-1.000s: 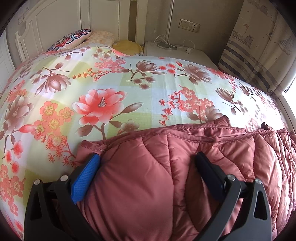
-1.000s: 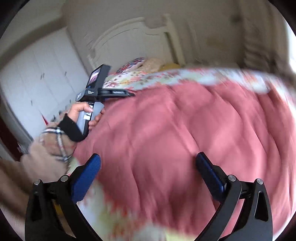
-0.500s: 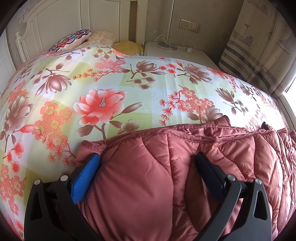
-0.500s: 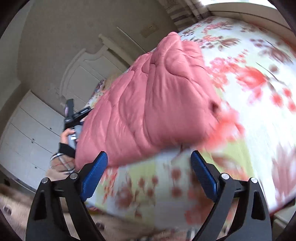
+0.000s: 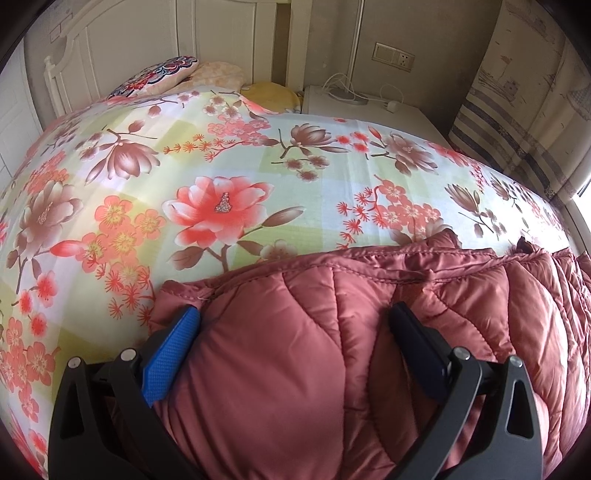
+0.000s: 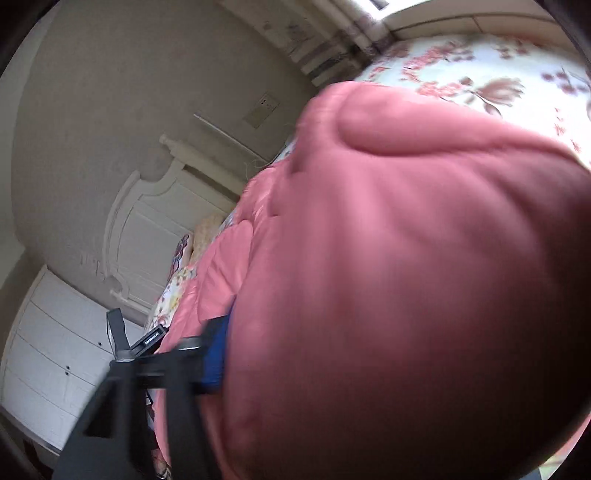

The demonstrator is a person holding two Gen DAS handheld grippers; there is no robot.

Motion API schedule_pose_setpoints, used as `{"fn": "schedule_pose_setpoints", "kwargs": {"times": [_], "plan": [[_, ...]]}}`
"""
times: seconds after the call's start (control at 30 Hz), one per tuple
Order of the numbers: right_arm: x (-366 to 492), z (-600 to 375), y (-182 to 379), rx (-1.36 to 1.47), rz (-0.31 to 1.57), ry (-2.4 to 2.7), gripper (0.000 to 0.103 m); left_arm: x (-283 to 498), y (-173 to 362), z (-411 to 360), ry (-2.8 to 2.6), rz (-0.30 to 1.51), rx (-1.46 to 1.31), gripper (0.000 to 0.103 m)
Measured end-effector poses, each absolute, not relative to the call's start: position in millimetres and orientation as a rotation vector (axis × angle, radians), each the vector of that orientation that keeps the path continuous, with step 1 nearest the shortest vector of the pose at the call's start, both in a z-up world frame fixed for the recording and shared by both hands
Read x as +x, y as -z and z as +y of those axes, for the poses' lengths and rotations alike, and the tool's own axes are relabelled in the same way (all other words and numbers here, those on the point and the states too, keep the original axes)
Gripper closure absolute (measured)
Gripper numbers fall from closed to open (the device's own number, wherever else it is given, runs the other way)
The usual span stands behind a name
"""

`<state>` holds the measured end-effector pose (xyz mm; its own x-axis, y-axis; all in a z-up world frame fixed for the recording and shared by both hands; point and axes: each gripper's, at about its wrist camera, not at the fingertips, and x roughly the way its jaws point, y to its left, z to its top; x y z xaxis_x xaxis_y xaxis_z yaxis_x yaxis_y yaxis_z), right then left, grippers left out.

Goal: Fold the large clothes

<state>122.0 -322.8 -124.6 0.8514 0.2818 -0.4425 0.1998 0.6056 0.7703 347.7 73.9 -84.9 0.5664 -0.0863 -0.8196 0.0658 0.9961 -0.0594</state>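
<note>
A dusty-pink quilted down coat [image 5: 332, 362] lies on the floral bed sheet [image 5: 221, 166]. My left gripper [image 5: 291, 332] is open, its blue-padded fingers [image 5: 173, 354] pressed down into a thick bulge of the coat near its left edge. In the right wrist view the coat [image 6: 388, 277] fills most of the picture, blurred and very close. Only the left blue finger [image 6: 216, 362] of my right gripper shows, against the coat's side; the other finger is hidden behind the fabric. The left hand-held gripper [image 6: 140, 343] shows far off at the coat's other end.
Pillows [image 5: 159, 74] lie at the white headboard [image 5: 129, 33]. A white bedside cabinet [image 5: 369, 107] with cables stands behind the bed. A striped curtain [image 5: 524, 110] hangs at the right. White cupboards [image 6: 55, 350] stand at the left.
My right gripper swung from above the coat to the bed's edge, then pushed in close against the coat, which now covers its right finger. The left gripper has stayed in place.
</note>
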Motion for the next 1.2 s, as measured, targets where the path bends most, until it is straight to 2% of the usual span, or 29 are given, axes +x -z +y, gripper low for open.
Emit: {"fn": "schedule_pose_setpoints", "kwargs": {"times": [0.1, 0.23, 0.4, 0.5, 0.6, 0.7, 0.73, 0.77, 0.9, 1.07, 1.13, 1.2], "plan": [[119, -322, 121, 0.924, 0.548, -0.083, 0.064, 347, 84, 73, 0.085, 0.963, -0.012, 0.002], [115, -324, 105, 0.858, 0.517, -0.107, 0.066, 343, 75, 59, 0.031, 0.956, 0.073, 0.002], [109, -336, 93, 0.816, 0.473, -0.103, 0.066, 292, 3, 21, 0.062, 0.780, 0.062, 0.002], [101, -347, 87, 0.801, 0.440, -0.085, 0.066, 262, -14, -20, 0.145, 0.710, 0.129, 0.002], [90, -356, 78, 0.759, 0.401, -0.053, 0.066, 253, 9, -71, 0.210, 0.755, 0.240, 0.002], [79, -362, 66, 0.702, 0.358, -0.017, 0.066, 252, 65, -116, 0.281, 0.895, 0.304, 0.002], [77, -360, 60, 0.665, 0.355, -0.006, 0.066, 249, 79, -125, 0.299, 0.875, 0.315, 0.002], [77, -356, 54, 0.610, 0.356, 0.007, 0.066, 246, 81, -130, 0.289, 0.834, 0.305, 0.002], [81, -340, 40, 0.477, 0.351, 0.038, 0.066, 248, 70, -127, 0.271, 0.861, 0.305, 0.002], [81, -325, 27, 0.361, 0.343, 0.061, 0.066, 200, 28, -102, 0.342, 0.760, 0.147, 0.002], [79, -320, 24, 0.350, 0.338, 0.064, 0.066, 186, 38, -109, 0.348, 0.763, 0.170, 0.002], [85, -316, 24, 0.341, 0.361, 0.045, 0.066, 177, 69, -124, 0.339, 0.782, 0.248, 0.002]]}}
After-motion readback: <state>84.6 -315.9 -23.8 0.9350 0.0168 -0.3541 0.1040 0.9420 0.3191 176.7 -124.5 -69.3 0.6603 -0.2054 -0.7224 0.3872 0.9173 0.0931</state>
